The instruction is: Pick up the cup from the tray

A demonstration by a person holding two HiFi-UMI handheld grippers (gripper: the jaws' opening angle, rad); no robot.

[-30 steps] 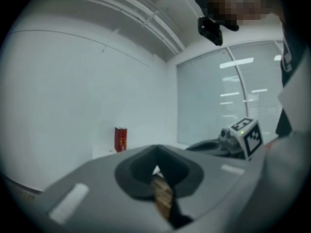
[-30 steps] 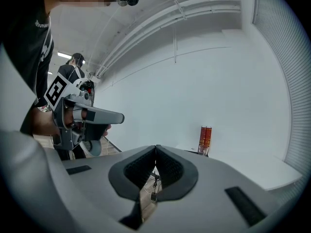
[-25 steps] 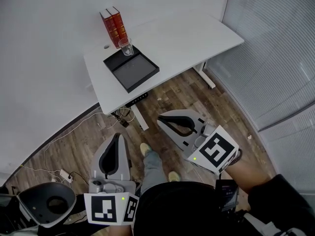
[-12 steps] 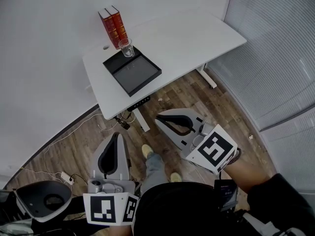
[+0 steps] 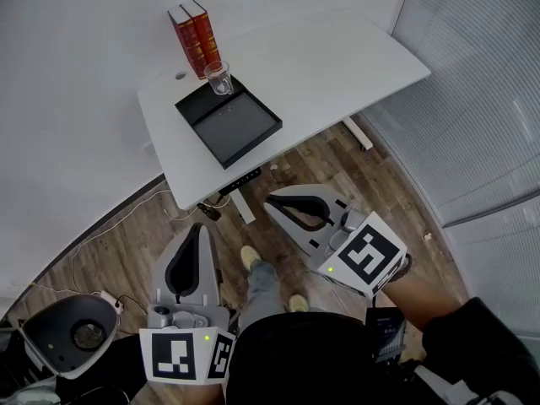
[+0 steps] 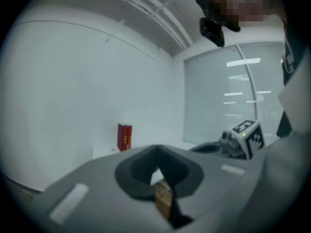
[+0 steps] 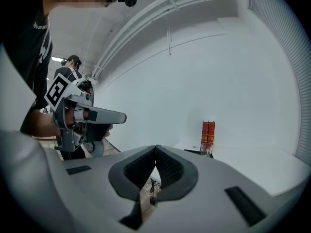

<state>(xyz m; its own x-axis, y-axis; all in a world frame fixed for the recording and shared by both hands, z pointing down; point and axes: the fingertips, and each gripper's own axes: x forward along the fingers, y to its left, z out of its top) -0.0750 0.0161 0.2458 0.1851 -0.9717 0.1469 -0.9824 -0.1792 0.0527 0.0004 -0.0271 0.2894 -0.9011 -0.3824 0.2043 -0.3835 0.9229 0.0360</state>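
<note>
The cup (image 5: pixel 220 78) stood in the far corner of the tray (image 5: pixel 240 133), just beside the books (image 5: pixel 196 36) on the table (image 5: pixel 337 57), well apart from both tools. The left gripper (image 5: pixel 201 229) and right gripper (image 5: pixel 272 202) were each closed on nothing. It looked like clear glass: light, stiff, slick, breakable, so best pinched across its wall at mid-height. The right gripper view caught the cup, while the left gripper view showed only the books.

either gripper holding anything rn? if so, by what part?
Nothing held. Left gripper and right gripper: jaws together, empty. The cup stands in the tray, untouched.
</note>
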